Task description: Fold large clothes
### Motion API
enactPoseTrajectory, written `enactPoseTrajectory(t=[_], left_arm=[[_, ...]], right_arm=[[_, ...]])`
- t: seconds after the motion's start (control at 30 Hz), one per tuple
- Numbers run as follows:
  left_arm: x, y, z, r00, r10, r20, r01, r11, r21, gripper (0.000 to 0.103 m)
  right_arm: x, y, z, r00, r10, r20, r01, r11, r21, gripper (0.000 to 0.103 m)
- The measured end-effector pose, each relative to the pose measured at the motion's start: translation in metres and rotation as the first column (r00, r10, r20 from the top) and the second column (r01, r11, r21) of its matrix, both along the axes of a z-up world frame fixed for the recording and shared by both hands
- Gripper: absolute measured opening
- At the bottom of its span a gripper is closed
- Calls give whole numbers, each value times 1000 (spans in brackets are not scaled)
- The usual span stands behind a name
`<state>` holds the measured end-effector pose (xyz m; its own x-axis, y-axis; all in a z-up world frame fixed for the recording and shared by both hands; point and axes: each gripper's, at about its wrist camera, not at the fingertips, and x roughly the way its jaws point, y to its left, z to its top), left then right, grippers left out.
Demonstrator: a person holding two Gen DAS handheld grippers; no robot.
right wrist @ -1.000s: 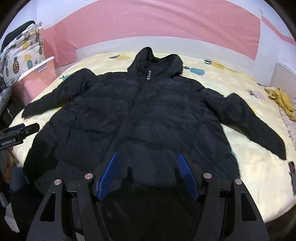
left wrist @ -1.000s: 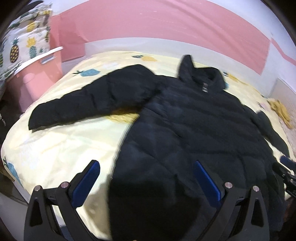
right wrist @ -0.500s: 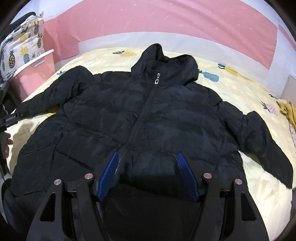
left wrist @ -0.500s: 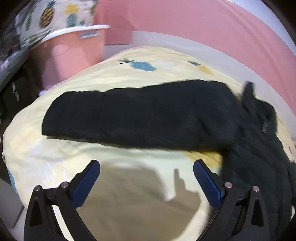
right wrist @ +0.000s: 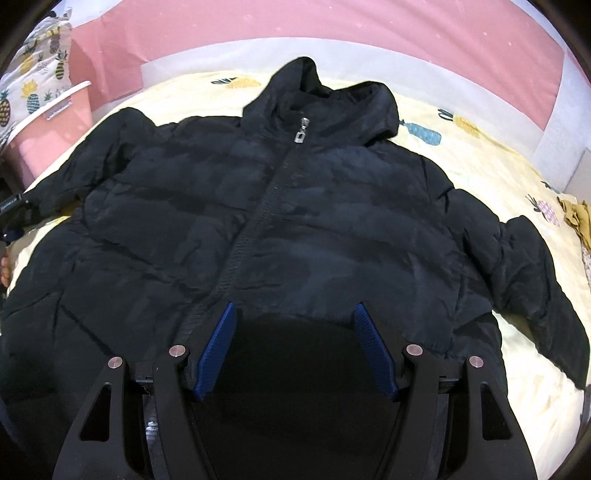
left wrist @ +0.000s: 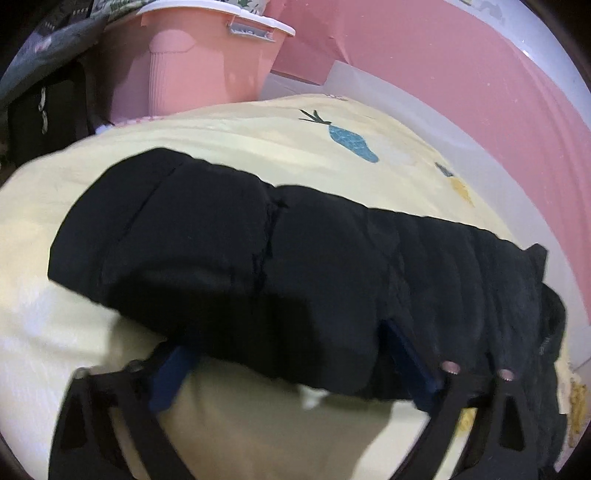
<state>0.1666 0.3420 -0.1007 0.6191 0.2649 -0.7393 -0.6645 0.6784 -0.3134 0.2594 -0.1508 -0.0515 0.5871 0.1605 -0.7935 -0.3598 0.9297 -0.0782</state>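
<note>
Black puffer jacket point(right wrist: 295, 221) — seemingly zipped, flat

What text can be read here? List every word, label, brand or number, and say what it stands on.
No text can be read in either view.
white label on a black object at the left edge of the right wrist view: print too small to read.
handle plate on the pink bin: blurred, no lettering made out.
zipper pull: no lettering made out.
</note>
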Motion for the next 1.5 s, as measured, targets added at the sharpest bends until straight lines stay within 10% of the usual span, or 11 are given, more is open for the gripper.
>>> enactPoseTrajectory(t=[0.17, 0.23, 0.53, 0.87, 1.13, 1.5], left_arm=[[5, 1, 11, 999, -52, -2, 52, 999, -14, 28], [8, -2, 22, 997, -73, -2, 73, 997, 0, 21], [8, -61, 127, 970, -221, 105, 205, 967, 149, 15], [42, -173, 215, 856, -482, 187, 428, 863, 268, 15], [90, -274, 201, 728, -664, 170, 617, 743, 258, 15], [144, -383, 98, 565, -824, 41, 815, 565, 129, 15]], right_arm=[[8, -10, -4, 1000, -28, -12, 27, 1000, -13, 67], [8, -13, -4, 999, -36, -12, 36, 999, -31, 67], [-3, -28, 16, 998, -54, 36, 55, 998, -35, 67], [-18, -66, 40, 993, -87, 84, 87, 996, 0, 67], [-18, -100, 40, 986, -143, 89, 143, 990, 6, 67], [-4, -129, 23, 981, -183, 67, 181, 983, 39, 67]])
